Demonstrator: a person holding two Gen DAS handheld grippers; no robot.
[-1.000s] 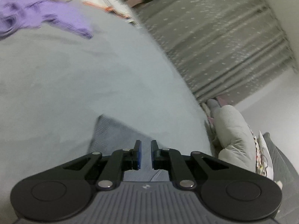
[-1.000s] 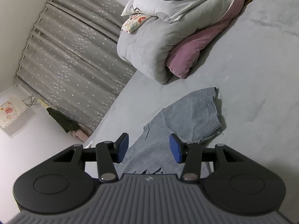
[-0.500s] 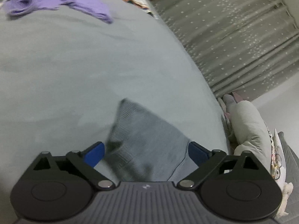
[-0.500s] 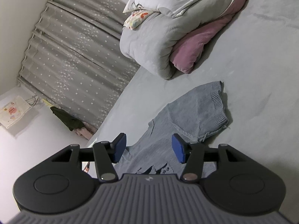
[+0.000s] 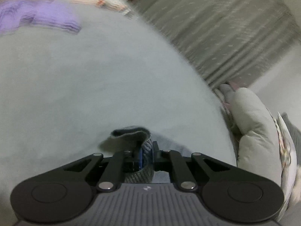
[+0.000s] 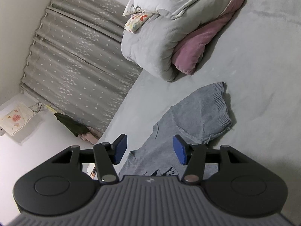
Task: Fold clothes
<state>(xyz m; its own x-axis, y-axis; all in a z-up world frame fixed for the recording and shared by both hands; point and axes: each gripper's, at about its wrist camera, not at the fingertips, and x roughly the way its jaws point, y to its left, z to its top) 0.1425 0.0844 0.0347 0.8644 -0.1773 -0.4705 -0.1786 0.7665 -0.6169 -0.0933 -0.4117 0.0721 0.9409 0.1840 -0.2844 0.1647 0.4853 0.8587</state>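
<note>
The left gripper (image 5: 146, 153) has just snapped its jaws together on a bunched ribbed edge of the grey knitted sweater (image 6: 199, 116), and the knit shows pinched between the blue pads at the bottom centre of the left wrist view, with a loose flap curling up just beyond them. The right gripper (image 6: 149, 146) hovers over the same sweater with its jaws spread and nothing between them; the garment lies on the pale grey bed (image 6: 263, 75), its short sleeve reaching toward the centre right of the right wrist view and a dark printed pattern just showing at the gripper's body. The step in hand looks like gathering two edges for a fold. To do it well, the right jaws should drop onto the near hem or shoulder seam and close on one clean layer, so both hands can lift together and keep the knit taut instead of dragging it. The left pinch seems bulky, so the fold may come out uneven unless smoothed. A purple garment (image 5: 43, 17) lies at the upper left of the left view, well apart. No brand or readable writing shows anywhere.
</note>
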